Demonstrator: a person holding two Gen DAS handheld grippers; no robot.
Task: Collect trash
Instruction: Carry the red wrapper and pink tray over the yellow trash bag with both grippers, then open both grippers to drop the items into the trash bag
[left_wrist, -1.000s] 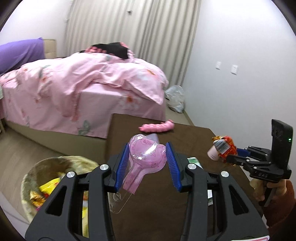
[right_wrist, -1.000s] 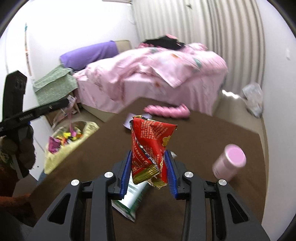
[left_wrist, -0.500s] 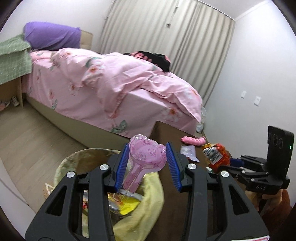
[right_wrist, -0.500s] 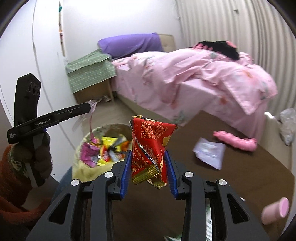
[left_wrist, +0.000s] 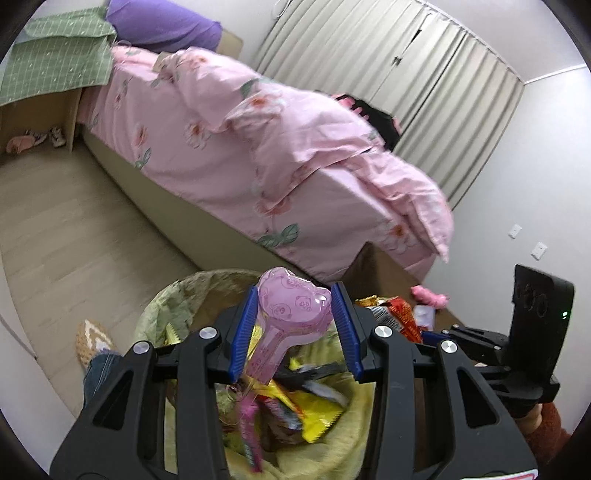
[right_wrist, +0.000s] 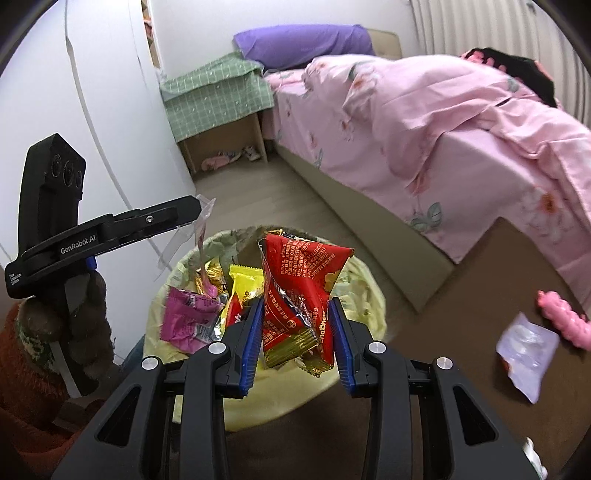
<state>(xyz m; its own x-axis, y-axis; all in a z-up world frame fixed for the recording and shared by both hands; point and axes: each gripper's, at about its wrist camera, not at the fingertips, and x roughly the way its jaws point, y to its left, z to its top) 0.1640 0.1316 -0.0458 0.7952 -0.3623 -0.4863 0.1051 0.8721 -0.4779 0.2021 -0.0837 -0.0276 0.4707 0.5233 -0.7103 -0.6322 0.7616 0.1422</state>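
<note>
My left gripper (left_wrist: 295, 325) is shut on a pink plastic blister pack (left_wrist: 291, 306) with panda prints, held over the trash bin (left_wrist: 173, 299), which is lined with a yellowish bag and holds several wrappers. My right gripper (right_wrist: 295, 332) is shut on a red snack wrapper (right_wrist: 299, 291), also above the bin (right_wrist: 369, 295). In the right wrist view the left gripper (right_wrist: 192, 210) shows from the side, with the clear pack edge (right_wrist: 201, 229) hanging from it. The right gripper (left_wrist: 436, 334) with the red wrapper (left_wrist: 399, 314) appears at the right of the left wrist view.
A brown table (right_wrist: 480, 295) beside the bin carries a pink toy (right_wrist: 565, 321) and a clear packet (right_wrist: 524, 350). A bed with a pink quilt (left_wrist: 258, 147) stands beyond. A nightstand under green cloth (right_wrist: 218, 99) stands at the wall. A slippered foot (left_wrist: 92, 339) stands left of the bin.
Both grippers have swung left from over the table to above the trash bin, each still holding its piece of trash. The left gripper has rolled and sunk a little.
</note>
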